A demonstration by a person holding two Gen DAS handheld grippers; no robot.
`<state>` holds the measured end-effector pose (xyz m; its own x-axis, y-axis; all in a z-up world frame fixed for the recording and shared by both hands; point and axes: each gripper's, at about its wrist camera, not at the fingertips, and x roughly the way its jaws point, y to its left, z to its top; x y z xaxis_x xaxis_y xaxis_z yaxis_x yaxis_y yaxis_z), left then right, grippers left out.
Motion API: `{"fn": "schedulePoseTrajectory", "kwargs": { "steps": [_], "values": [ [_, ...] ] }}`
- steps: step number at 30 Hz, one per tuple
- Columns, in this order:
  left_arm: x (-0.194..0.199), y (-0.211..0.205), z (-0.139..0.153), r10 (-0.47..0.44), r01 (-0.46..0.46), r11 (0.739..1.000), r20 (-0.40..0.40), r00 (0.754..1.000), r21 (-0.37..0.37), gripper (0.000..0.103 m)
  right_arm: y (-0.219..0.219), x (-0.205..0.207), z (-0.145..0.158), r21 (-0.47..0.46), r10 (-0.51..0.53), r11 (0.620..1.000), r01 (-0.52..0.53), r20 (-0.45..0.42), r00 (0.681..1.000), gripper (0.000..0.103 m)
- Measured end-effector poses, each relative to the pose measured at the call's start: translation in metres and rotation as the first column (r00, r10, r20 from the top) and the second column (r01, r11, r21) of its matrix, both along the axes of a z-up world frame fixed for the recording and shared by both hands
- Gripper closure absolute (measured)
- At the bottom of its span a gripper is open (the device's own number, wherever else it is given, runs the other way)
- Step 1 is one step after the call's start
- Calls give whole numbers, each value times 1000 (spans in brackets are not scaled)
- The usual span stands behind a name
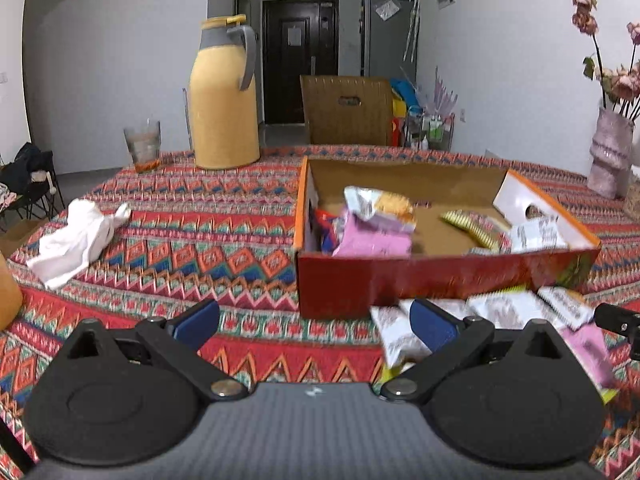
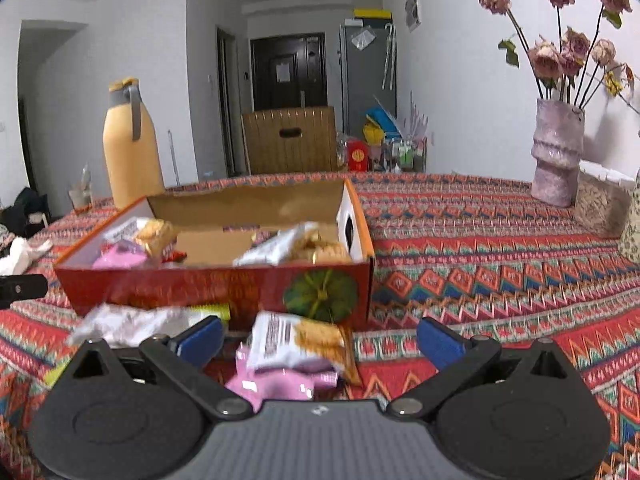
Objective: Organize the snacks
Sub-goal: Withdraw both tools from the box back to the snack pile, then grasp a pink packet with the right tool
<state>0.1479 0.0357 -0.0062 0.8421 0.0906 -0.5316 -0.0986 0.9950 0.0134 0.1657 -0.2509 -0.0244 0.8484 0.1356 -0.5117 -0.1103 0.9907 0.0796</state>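
In front of the box [image 2: 216, 284], we are holding both grippers' fingers [image 2: 438, 342] released over light, crinkly packets [image 2: 296, 340], best pinched mid-body.

The left tongs [image 1: 315, 322] have a grey ribbed body with a small white mark at its top edge. At 8 and 4 o'clock sit round black discs. Black linkage arms with silver pivot screws run up to blue finger pads [image 1: 198, 322]. The right tongs [image 2: 320, 339] look the same: grey body, black discs, silver screws, blue pads [image 2: 438, 342].
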Motion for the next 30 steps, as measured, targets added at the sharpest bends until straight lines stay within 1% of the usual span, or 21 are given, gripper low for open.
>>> {"fn": "schedulePoseTrajectory", "kwargs": {
  "steps": [5,7,12,20,25,26,30],
  "values": [
    [4,4,-21,18,-18,1000,-38,999,-9,0,6,-2,-11,-7,10,1000,-11,-59,998,0],
    [5,5,-25,16,-16,1000,-41,999,-17,0,10,-1,-13,-10,11,1000,-12,-74,997,0],
    [4,6,-26,2,-3,999,-29,1000,-36,0,19,4,-17,-14,4,1000,-6,-106,994,0],
    [5,7,-28,-2,1,999,-33,999,-53,0,36,13,-25,-50,7,999,-15,-157,988,0],
    [5,7,-29,-2,0,998,-38,999,-58,0,34,14,-26,-44,-11,999,4,-160,987,3],
    [6,7,-29,-1,-1,998,-39,999,-58,0,33,15,-26,-43,-18,999,12,-163,986,7],
    [6,7,-30,0,-3,998,-43,999,-57,0,32,15,-29,-46,-13,999,5,-176,984,13]
  ]
}}
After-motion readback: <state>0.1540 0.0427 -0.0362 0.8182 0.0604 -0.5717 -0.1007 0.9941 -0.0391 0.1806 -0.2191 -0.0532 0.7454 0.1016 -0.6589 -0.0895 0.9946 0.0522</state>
